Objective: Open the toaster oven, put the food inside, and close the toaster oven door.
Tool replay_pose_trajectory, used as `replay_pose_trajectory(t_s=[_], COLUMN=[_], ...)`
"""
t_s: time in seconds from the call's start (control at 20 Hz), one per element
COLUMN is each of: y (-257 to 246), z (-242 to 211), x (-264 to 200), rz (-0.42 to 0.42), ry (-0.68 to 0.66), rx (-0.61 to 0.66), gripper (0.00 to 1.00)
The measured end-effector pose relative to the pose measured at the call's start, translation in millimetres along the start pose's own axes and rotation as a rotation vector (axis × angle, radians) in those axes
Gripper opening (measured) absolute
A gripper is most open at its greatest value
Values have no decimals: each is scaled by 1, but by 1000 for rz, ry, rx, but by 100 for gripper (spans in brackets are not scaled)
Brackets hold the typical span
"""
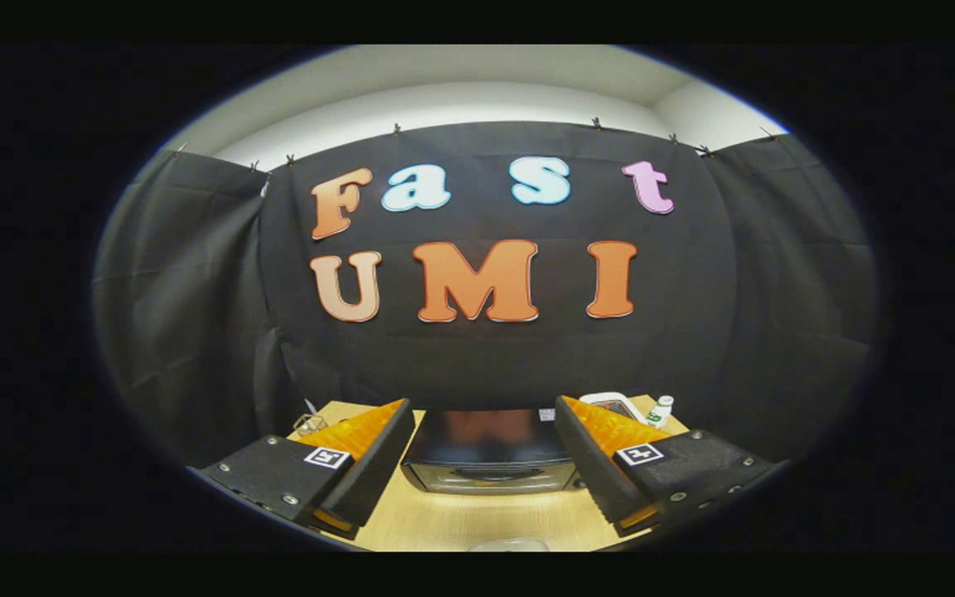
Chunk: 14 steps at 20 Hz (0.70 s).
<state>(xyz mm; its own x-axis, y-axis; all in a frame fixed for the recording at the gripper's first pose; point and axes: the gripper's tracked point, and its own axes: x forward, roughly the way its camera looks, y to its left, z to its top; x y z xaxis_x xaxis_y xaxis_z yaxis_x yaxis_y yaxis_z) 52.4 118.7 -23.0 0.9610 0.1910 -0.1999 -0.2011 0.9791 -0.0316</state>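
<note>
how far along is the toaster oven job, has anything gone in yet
Nothing looks done yet. The toaster oven sits on the wooden table beyond the fingers, its door apparently still shut. The hand-held gripper is open and holds nothing, with the oven seen between its fingers. A pale item lies near the table's front edge; whether it is the food is unclear. Opening, loading and closing all remain.

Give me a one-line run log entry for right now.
gripper: open, holding nothing | toaster oven: ahead between fingers, door shut | small bottle: on table behind right finger | step: open door pending
</note>
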Motion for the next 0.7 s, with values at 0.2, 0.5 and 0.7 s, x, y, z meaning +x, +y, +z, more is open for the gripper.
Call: replay_pose_trajectory(t_s=[0.2,0.5,0.7], y=[7,10,11], z=[-3,-5,-8], x=[-6,-9,-10], rz=[12,19,22], ry=[4,7,10], rx=[-9,-21,-23], gripper=[100,100,100])
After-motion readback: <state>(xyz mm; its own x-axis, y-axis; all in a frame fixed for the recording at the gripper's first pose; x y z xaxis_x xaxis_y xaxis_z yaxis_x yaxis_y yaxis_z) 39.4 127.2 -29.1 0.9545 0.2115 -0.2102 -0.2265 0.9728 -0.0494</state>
